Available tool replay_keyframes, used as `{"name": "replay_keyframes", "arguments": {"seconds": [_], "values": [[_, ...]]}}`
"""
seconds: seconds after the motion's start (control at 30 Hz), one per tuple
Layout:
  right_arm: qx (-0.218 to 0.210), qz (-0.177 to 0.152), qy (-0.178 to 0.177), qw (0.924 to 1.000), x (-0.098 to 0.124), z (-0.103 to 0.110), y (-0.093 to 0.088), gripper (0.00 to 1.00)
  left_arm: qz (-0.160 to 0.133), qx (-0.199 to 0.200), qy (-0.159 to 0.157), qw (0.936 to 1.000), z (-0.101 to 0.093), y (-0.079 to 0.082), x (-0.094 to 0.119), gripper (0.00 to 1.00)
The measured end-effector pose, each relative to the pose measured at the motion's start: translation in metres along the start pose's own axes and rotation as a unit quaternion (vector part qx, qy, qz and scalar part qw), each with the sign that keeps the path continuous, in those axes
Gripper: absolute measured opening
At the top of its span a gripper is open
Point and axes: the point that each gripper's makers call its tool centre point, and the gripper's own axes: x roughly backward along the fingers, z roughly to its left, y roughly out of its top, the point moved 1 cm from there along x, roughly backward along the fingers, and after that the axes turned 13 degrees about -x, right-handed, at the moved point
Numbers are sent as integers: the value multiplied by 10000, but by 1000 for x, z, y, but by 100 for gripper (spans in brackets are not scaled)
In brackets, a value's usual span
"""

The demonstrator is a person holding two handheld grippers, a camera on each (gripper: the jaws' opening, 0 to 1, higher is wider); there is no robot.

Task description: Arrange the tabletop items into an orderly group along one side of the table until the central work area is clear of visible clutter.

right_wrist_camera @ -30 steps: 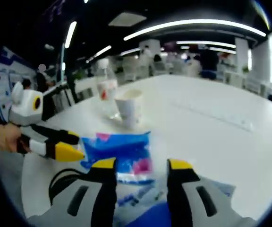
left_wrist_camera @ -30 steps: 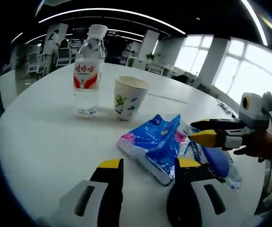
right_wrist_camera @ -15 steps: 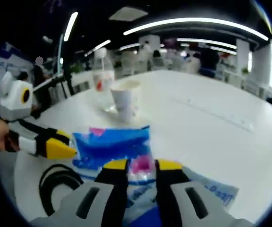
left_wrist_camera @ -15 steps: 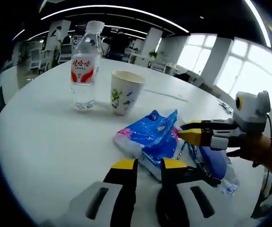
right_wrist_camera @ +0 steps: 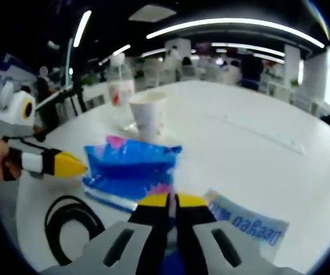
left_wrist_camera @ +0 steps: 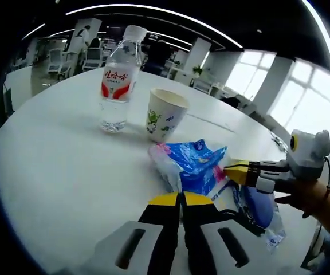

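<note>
A blue and pink tissue pack (left_wrist_camera: 192, 165) lies in the middle of the white round table (left_wrist_camera: 56, 166). My left gripper (left_wrist_camera: 180, 198) is shut on the near edge of its wrapper. My right gripper (left_wrist_camera: 232, 172) comes in from the right and is shut on the pack's other end. In the right gripper view the tissue pack (right_wrist_camera: 132, 168) sits just past my right gripper (right_wrist_camera: 171, 199), with my left gripper (right_wrist_camera: 78, 166) touching its left edge. A clear water bottle (left_wrist_camera: 117, 80) with a red label and a paper cup (left_wrist_camera: 165, 114) stand upright beyond the pack.
A coiled black cable (right_wrist_camera: 67, 220) and a blue pouch with a white printed label (right_wrist_camera: 246, 220) lie on the near side of the pack. Behind the water bottle (right_wrist_camera: 119, 91) and paper cup (right_wrist_camera: 146, 117), the table runs bare to its far edge. Office chairs and desks stand beyond.
Both grippers went from open to shut, each closing on an end of the tissue pack. The pack has bunched up and shifted a little between them.
</note>
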Motion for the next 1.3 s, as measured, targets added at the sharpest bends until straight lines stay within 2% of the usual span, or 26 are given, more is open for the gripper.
{"name": "replay_keyframes", "arguments": {"seconds": [0.17, 0.53, 0.7, 0.97, 1.3], "values": [[-26, 18, 13, 10000, 1, 2, 0, 0, 185, 149, -74, 9997, 3, 1, 3, 0], [-243, -52, -31, 9997, 14, 9, 9, 0, 268, 304, -155, 9991, 3, 13, 8, 0], [-410, -39, -51, 9991, 22, 12, 9, 0, 373, 340, -254, 9984, 3, 11, 7, 0], [-449, -84, -96, 9989, 35, 12, 12, 0, 376, 346, -396, 9979, -5, 17, 10, 0], [-657, -191, -173, 9975, 50, -2, 15, 0, 399, 272, -613, 9970, -19, 23, 7, 0]]}}
